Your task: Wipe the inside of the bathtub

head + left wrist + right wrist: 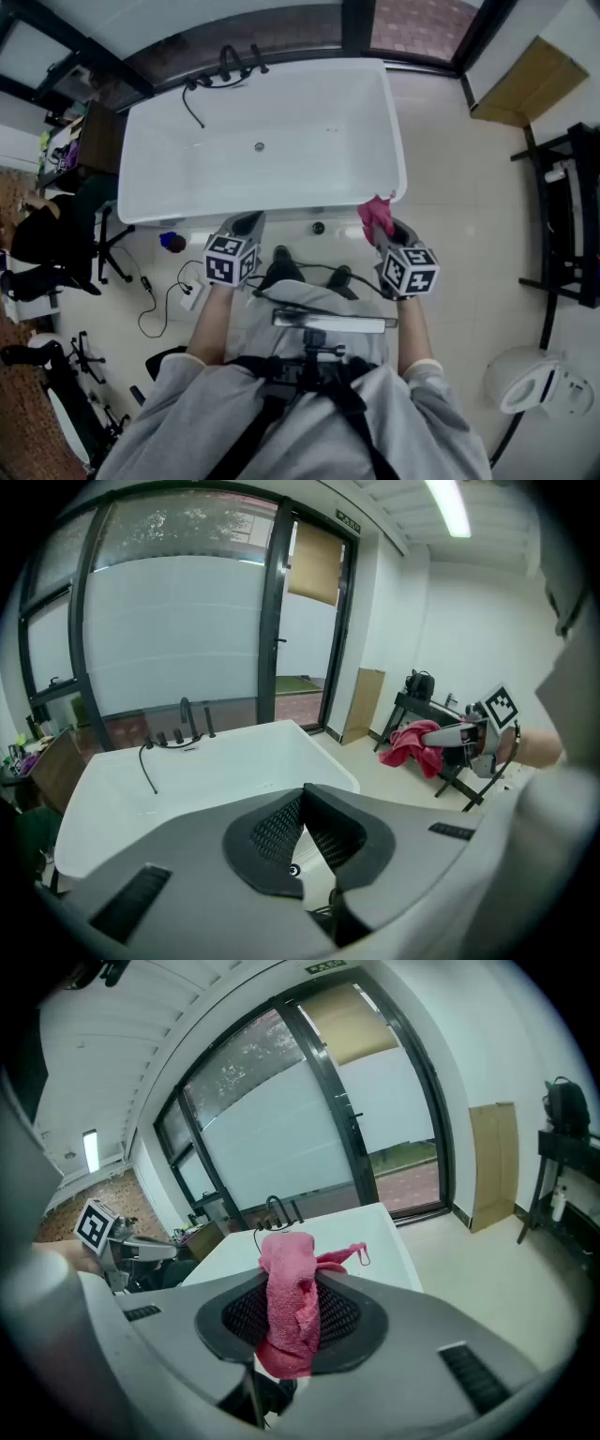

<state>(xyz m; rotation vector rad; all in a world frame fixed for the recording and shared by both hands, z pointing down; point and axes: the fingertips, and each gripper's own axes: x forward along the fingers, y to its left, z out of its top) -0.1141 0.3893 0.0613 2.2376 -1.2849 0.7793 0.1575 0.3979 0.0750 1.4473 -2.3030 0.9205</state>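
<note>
The white bathtub (281, 122) lies ahead of me, with its drain (260, 146) mid-floor and a black faucet (228, 66) at the far rim. My right gripper (380, 221) hovers just short of the tub's near right corner, shut on a pink cloth (376, 215). In the right gripper view the cloth (289, 1307) hangs bunched between the pads, with the tub (347, 1232) beyond. My left gripper (246, 225) is by the near rim, shut and empty. Its pads (281, 832) meet in the left gripper view, above the tub (216, 771).
A black office chair (56, 244) and floor cables (164, 300) are at the left. A blue object (173, 242) lies under the tub's near edge. A black rack (572, 216) stands right, a toilet (534, 380) lower right, cardboard (530, 84) by the wall. Glass doors back the tub.
</note>
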